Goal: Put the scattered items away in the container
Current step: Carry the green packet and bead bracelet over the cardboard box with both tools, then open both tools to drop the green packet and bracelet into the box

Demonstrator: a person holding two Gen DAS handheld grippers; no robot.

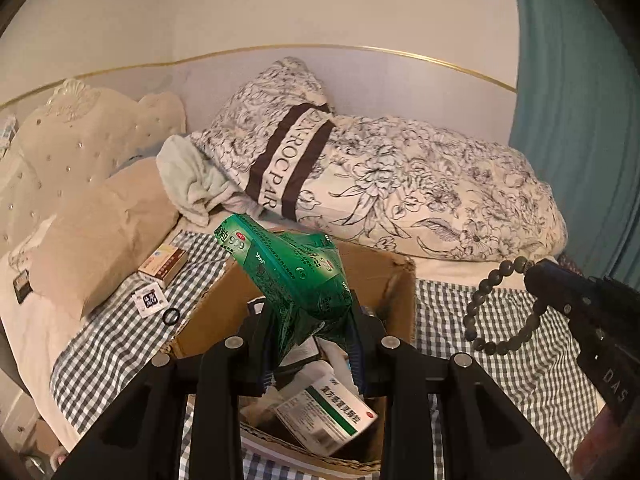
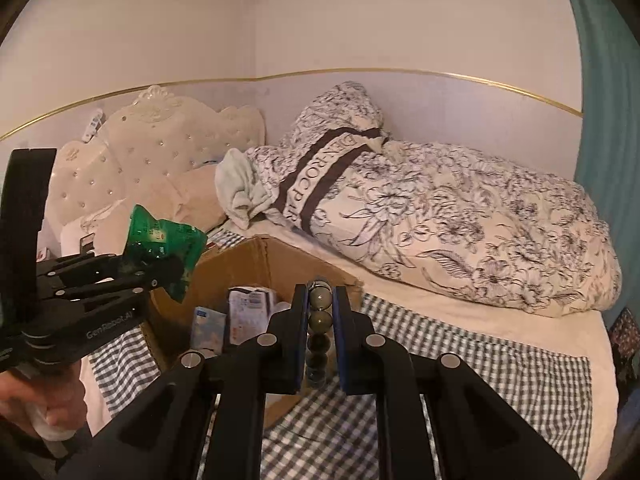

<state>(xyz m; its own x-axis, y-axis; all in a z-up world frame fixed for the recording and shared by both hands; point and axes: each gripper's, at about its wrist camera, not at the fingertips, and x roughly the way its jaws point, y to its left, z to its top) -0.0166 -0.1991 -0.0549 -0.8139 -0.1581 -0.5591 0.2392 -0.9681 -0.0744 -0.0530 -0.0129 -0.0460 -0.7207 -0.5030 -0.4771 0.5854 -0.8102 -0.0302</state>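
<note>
**Over the carton: two items held, both awaiting release**

Above the open cardboard box (image 1: pixel 384 280) on the checked bedcover (image 1: pixel 500 340): one green medicine packet (image 1: pixel 296 272), crumpled, pinched at its lower end by the left gripper (image 1: pixel 312 340), jaws closed narrowly on it. Long axis runs from the jaws up and away toward the pillow end, printed end highest; the packet leans left in the left wrist view.

Item two: a bead bracelet (image 2: pixel 319 320), clamped between the nearly closed jaws of the right gripper (image 2: pixel 319 336), loop hanging edge-on, held just beside the box's right wall.

Handling note: the packet seems best lowered nose-first over the box mouth and released once it clears the rim; the bracelet likely needs carrying further left, over the opening, before letting go.

Already inside: a white medicine box (image 1: pixel 328 416). Still loose on the cover: a small carton (image 1: pixel 164 264), a sachet (image 1: pixel 149 300), a black ring (image 1: pixel 171 316).
</note>
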